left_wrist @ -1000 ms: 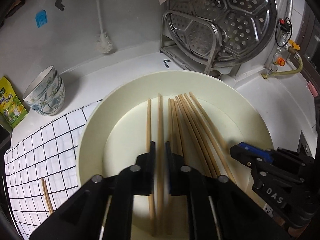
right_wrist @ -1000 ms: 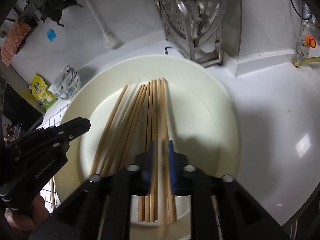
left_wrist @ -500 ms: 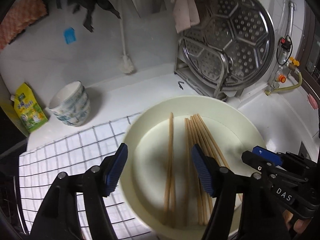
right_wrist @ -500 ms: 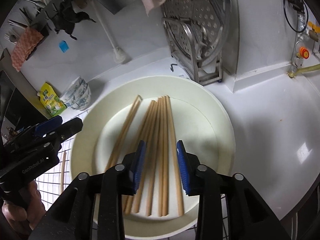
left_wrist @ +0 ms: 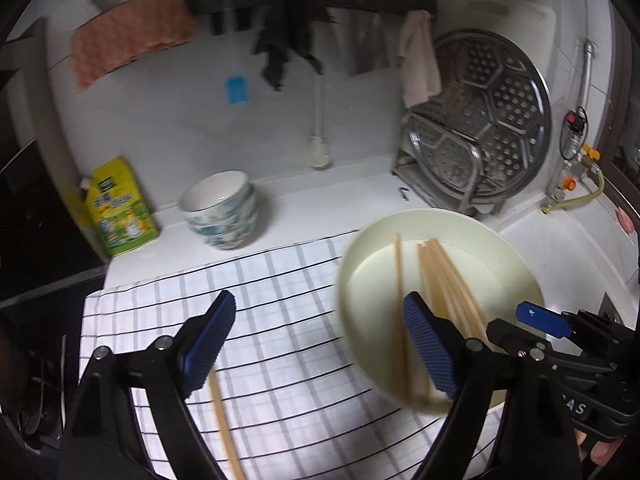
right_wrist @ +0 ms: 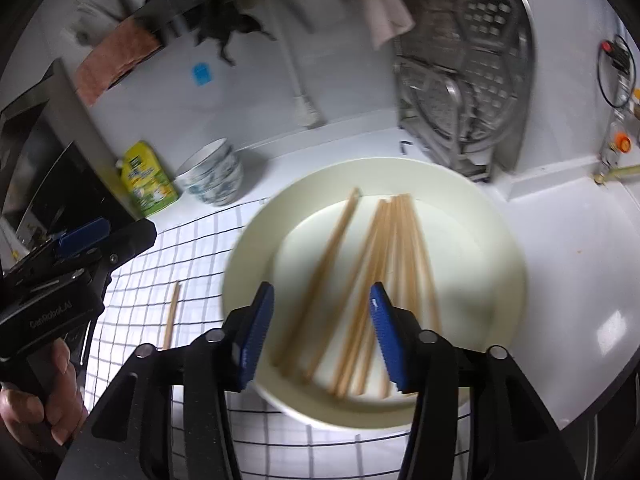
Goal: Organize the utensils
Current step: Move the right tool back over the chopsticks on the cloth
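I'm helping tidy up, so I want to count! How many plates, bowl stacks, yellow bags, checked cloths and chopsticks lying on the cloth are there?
Plates: 1
Bowl stacks: 1
Yellow bags: 1
Checked cloths: 1
Chopsticks on the cloth: 1
Total: 5

Dim, cool indoor light; both fisheye views motion-blurred, edges curved and vignetted black, faint counter glare.

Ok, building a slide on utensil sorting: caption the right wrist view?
Open right gripper above wooden chopsticks on a cream plate; one stray chopstick on the checked cloth.
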### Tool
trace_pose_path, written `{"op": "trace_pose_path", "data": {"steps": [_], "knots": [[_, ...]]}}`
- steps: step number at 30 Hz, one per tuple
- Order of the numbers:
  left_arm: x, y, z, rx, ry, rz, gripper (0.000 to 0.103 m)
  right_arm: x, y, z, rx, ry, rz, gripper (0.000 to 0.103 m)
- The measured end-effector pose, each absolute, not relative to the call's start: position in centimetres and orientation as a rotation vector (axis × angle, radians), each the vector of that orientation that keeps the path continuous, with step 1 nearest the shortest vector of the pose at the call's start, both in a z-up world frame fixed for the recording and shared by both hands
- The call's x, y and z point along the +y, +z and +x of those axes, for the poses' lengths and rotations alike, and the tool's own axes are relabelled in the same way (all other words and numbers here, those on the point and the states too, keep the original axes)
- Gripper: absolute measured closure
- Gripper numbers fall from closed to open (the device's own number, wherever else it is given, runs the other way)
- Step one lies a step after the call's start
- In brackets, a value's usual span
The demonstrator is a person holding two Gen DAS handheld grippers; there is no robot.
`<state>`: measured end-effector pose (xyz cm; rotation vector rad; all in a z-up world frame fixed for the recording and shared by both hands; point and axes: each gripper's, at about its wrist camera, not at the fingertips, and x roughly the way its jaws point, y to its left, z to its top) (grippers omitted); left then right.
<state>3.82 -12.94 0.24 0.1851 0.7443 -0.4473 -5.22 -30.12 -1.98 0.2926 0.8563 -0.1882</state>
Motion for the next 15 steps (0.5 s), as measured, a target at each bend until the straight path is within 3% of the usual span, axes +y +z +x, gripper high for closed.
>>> {"op": "trace_pose_path", "data": {"steps": [15], "knots": [[2.1,-3.8,4.9,0.832,-0.183,0.128,0.012,-18.6,-4.2,-1.6,0.93,0.017,0.198,0.048]]}}
